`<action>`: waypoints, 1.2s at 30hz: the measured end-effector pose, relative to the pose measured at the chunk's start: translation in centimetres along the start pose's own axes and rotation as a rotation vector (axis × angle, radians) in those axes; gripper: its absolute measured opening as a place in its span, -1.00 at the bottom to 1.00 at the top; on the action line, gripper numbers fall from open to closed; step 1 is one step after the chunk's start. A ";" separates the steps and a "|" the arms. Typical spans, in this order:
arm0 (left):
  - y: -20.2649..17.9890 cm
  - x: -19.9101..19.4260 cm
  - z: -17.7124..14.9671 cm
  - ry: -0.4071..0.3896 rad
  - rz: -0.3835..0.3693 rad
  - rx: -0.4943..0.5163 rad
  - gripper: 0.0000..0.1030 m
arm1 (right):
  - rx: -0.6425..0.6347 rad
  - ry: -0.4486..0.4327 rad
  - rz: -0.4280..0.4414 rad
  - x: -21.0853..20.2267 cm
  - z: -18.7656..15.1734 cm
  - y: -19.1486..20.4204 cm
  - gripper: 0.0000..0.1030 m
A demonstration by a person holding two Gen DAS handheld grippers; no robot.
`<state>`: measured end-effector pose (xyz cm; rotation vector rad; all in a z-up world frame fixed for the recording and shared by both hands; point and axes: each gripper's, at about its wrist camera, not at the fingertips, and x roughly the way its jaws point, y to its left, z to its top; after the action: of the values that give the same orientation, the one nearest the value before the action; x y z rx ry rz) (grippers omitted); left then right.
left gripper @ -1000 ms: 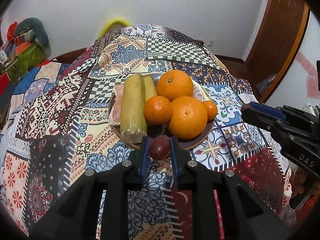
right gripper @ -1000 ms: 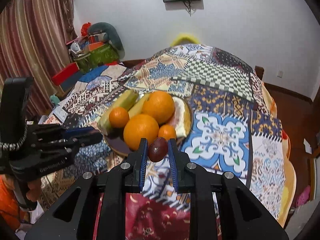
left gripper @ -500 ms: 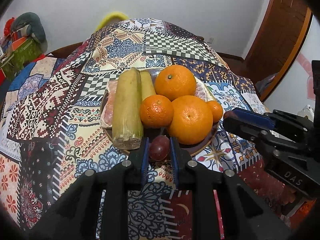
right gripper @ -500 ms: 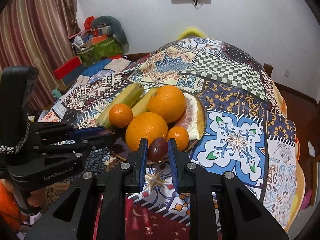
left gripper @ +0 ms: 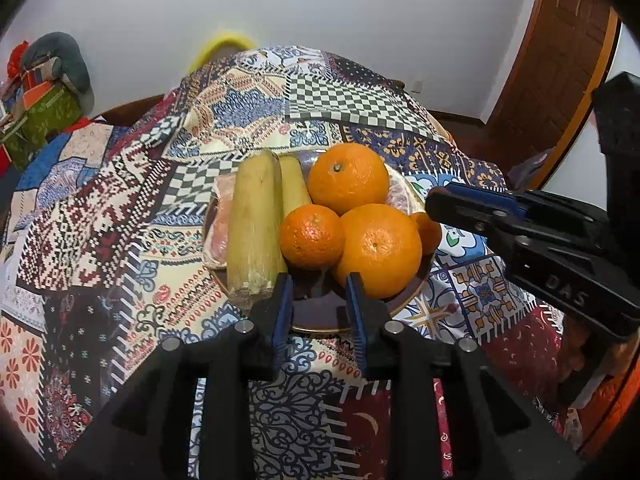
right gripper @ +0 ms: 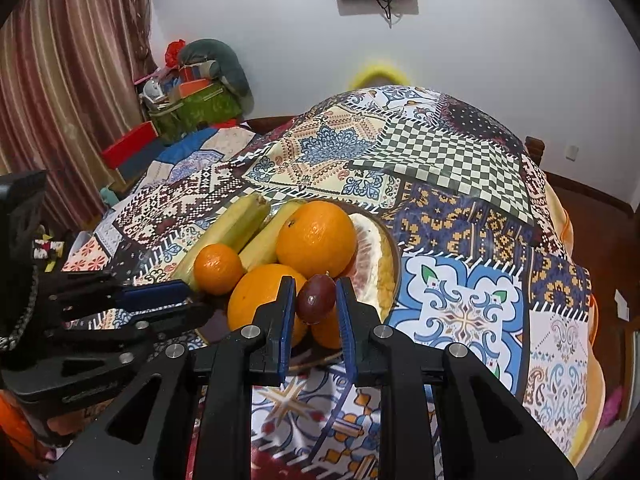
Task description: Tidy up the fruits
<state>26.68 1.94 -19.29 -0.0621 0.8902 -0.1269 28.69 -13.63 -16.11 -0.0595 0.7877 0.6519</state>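
A dark plate (left gripper: 320, 327) holds two big oranges (left gripper: 348, 178), a mandarin (left gripper: 312, 238), two long yellow-green fruits (left gripper: 254, 224) and pink pomelo pieces (left gripper: 220, 220). My left gripper (left gripper: 318, 282) hangs over the plate's near edge with its jaws opening. Its pads press on nothing. A dim maroon shape (left gripper: 305, 289) lies low between them, hard to tell from the plate. My right gripper (right gripper: 314, 300) is shut on a small dark purple fruit (right gripper: 316, 298), held just above the plate's right front, by a front orange (right gripper: 256, 296). Its tips (left gripper: 472, 208) also show in the left wrist view.
A patchwork cloth (right gripper: 464, 312) covers the round table. The left gripper (right gripper: 160, 292) reaches in from the left of the right wrist view. Boxes and bags (right gripper: 192, 100) pile up by the curtain at back left. A wooden door (left gripper: 560, 80) stands at right.
The left jaws have widened and the purple fruit they held is gone from between the pads. The right gripper has moved closer to the plate with its fruit.
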 end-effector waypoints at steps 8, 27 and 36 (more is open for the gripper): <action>0.6 -0.4 0.3 -0.021 -0.001 -0.020 -0.39 | 0.007 0.014 -0.004 1.2 0.3 -0.4 -0.63; -0.3 -4.3 0.7 -0.087 0.013 -0.014 -0.39 | 0.035 -0.077 -0.027 -4.3 0.6 -0.4 -0.34; -1.8 -13.1 1.1 -0.272 0.036 0.012 -0.38 | 0.023 -0.273 -0.049 -13.2 1.8 1.7 -0.34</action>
<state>19.27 1.95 -8.29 -0.0510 0.6188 -0.0875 21.95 -18.63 -5.61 0.0309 0.5291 0.5890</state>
